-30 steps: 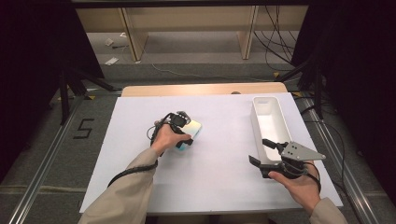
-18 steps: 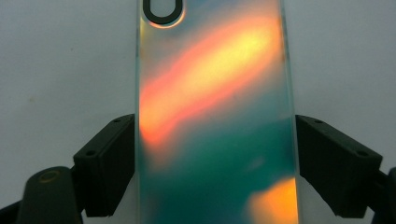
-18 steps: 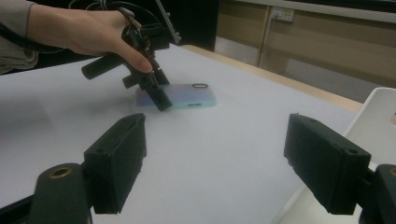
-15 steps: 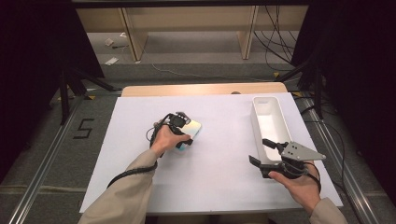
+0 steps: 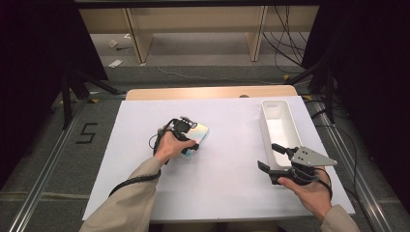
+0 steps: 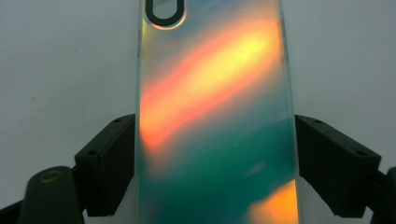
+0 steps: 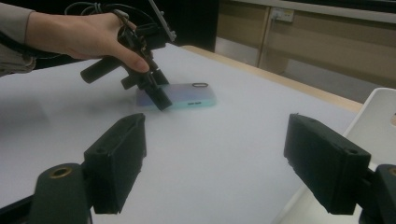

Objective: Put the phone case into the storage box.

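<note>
- phone case (image 6: 217, 116): one, iridescent, flat on the white table (image 5: 227, 193), clamped at its sides by the left gripper (image 5: 189, 141).
- right gripper (image 5: 279, 159): jaws apart, empty, beside one white bin (image 5: 278, 126).
- floor mark (image 5: 87, 133): "5".

From my left gripper view, the phone case (image 6: 217, 121) runs off the top and bottom edges of the frame, so I can't see either end. In the high view, my left hand (image 5: 169, 145) covers the case's lower left part. In my right gripper view, the white tray (image 7: 380, 121) is cut off at the right edge.
</note>
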{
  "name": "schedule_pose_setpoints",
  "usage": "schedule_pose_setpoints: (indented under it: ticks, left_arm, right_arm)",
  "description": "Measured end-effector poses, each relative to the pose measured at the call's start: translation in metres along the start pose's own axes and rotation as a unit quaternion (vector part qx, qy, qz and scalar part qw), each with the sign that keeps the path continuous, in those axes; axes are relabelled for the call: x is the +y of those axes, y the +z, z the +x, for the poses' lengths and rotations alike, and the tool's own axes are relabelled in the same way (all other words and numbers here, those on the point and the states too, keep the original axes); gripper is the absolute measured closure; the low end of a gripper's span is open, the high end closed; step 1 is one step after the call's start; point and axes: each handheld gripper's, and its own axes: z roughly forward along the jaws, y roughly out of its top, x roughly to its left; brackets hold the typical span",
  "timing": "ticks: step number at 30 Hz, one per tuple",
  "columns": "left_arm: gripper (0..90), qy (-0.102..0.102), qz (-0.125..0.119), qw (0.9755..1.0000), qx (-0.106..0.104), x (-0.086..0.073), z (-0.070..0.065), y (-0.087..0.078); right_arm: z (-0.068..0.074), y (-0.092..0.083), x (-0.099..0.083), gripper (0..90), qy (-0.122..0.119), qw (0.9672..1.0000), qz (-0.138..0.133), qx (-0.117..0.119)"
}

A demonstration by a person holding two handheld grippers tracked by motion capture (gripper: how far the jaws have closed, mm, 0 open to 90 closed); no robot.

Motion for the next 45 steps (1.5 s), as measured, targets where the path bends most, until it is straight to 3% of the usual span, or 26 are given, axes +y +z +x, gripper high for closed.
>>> schedule_pose_setpoints:
  ticks: [8, 18, 32, 45]
  left_arm:
    - [16.8, -0.008, -0.020, 0.9998, -0.004, -0.005, 0.004, -0.002]
    - [16.8, -0.014, -0.063, 0.9979, -0.010, -0.008, 0.009, -0.015]
    - [16.8, 0.004, -0.112, 0.9935, -0.022, -0.014, 0.008, -0.035]
    - [16.8, 0.006, -0.146, 0.9888, -0.028, -0.019, 0.005, -0.048]
  right_arm:
    - [0.000, 0.000, 0.000, 21.8, 0.000, 1.0000, 0.001, -0.001]
    - [0.000, 0.000, 0.000, 20.6, 0.001, 1.0000, -0.001, -0.006]
    - [0.000, 0.000, 0.001, 19.3, 0.003, 0.9999, -0.003, -0.011]
    - [0.000, 0.000, 0.002, 18.7, 0.004, 0.9999, -0.005, -0.015]
